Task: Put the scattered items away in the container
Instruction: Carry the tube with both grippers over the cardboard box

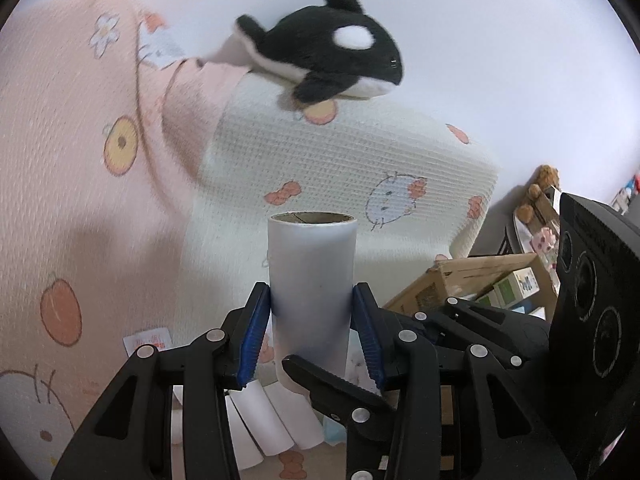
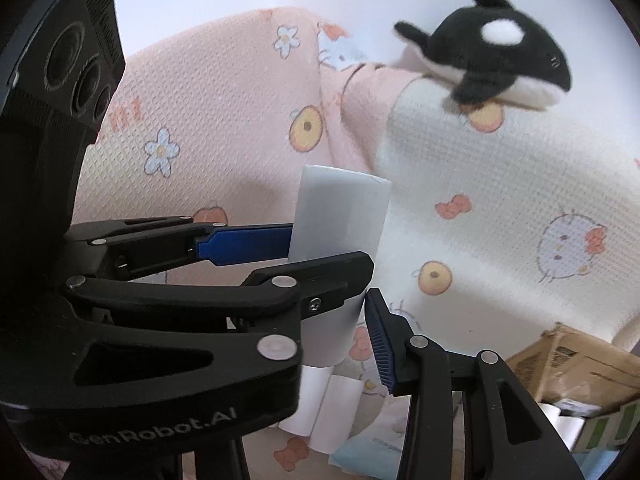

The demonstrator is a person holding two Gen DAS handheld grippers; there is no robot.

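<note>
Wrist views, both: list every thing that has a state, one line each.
paper roll: lifted, upright
left hand-held gripper: shut on paper roll
right hand-held gripper: jaws around paper roll's lower end, grip unclear
orca plush: lying on pillow
cardboard box: open, partly filled
spare rolls: lying loose, outside cardboard box

Left tool (image 1: 312, 312) clamped, right tool (image 2: 340, 320) ajar
</note>
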